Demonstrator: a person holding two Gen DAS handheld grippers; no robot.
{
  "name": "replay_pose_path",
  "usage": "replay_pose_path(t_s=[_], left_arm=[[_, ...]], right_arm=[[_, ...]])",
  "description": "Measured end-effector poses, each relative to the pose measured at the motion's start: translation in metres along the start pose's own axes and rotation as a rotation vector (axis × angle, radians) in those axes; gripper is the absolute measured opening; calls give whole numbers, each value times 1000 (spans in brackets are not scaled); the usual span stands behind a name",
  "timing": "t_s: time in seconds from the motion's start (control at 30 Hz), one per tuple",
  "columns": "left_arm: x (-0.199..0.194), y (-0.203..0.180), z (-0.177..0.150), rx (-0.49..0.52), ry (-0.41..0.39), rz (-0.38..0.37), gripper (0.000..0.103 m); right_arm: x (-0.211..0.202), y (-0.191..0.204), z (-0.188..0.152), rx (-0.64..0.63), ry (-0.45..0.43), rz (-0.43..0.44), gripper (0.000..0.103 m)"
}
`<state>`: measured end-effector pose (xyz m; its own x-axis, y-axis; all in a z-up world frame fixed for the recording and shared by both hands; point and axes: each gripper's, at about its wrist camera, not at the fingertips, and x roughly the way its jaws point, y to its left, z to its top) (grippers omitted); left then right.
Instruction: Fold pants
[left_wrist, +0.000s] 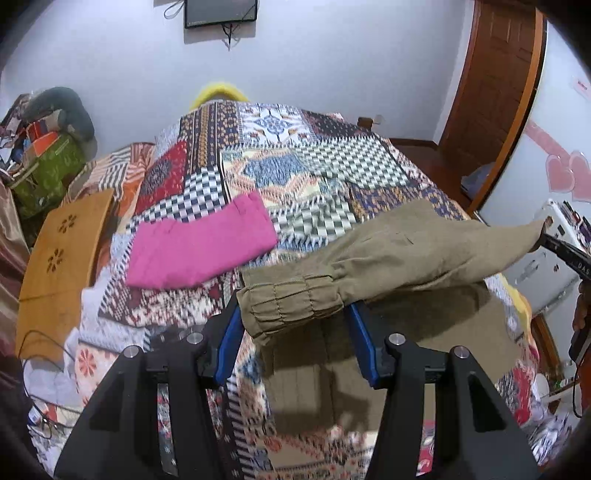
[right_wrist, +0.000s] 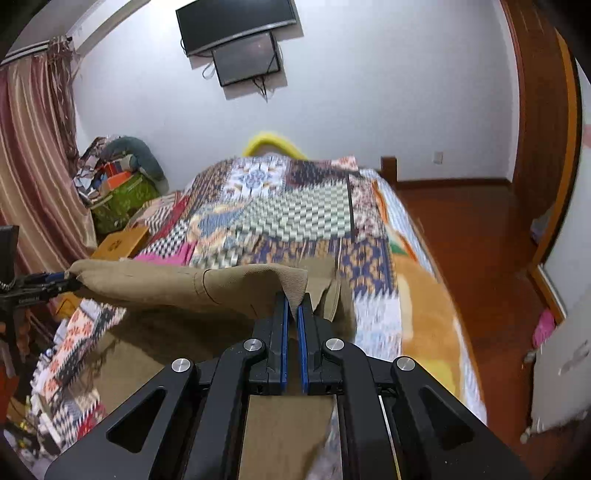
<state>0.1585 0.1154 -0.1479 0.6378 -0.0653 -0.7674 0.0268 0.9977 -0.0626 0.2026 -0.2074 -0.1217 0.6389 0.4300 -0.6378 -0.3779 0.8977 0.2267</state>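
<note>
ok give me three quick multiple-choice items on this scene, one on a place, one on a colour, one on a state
1. Where does the folded pink garment lie?
A. on the patchwork bedspread
B. on the floor
C. over the door

2. What colour are the pants being handled?
A. navy
B. khaki
C. white

3. How is the right gripper?
A. wide open
B. out of view
C. shut on the pants

Answers: 1 A, it rests flat on the bedspread beyond the left gripper. 2 B, the cloth is khaki in both views. 3 C, its blue pads pinch a fold of cloth, while the left gripper grips the elastic cuff.
</note>
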Motion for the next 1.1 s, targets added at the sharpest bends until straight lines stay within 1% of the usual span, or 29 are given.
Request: replay_pose_path(t_s=[0.13, 0.27, 0.43, 0.63, 0.67, 0.77, 0.87, 0.93, 1.0, 1.1], left_arm=[[5, -2, -26, 9, 45, -1, 52], [12, -1, -52, -7, 93, -18, 52], [18, 1, -73, -25, 131, -8, 52], [12, 13, -85, -78, 135, 11, 52], [10, 16, -86, -90, 131, 15, 52], [3, 25, -86, -108, 115, 39, 52], [-5, 30, -83, -128, 96, 53, 52], [-9, 32, -79, -140, 81, 61, 58], [-14, 31, -75, -146, 54, 75, 68], [-15, 27, -67, -147, 39, 65, 72]], right_arm=[[0, 1, -27, 18, 60, -3, 4], [4, -2, -54, 51, 123, -3, 4], [8, -4, -74, 71, 168, -9, 5], [7, -9, -89, 57, 216, -37, 5], [7, -9, -94, 54, 221, -47, 7], [6, -12, -102, 50, 240, -76, 15], [2, -16, -105, 60, 243, -90, 20], [-2, -19, -105, 66, 240, -102, 23], [-8, -26, -103, 78, 227, -142, 24], [-20, -37, -100, 134, 201, -164, 25]])
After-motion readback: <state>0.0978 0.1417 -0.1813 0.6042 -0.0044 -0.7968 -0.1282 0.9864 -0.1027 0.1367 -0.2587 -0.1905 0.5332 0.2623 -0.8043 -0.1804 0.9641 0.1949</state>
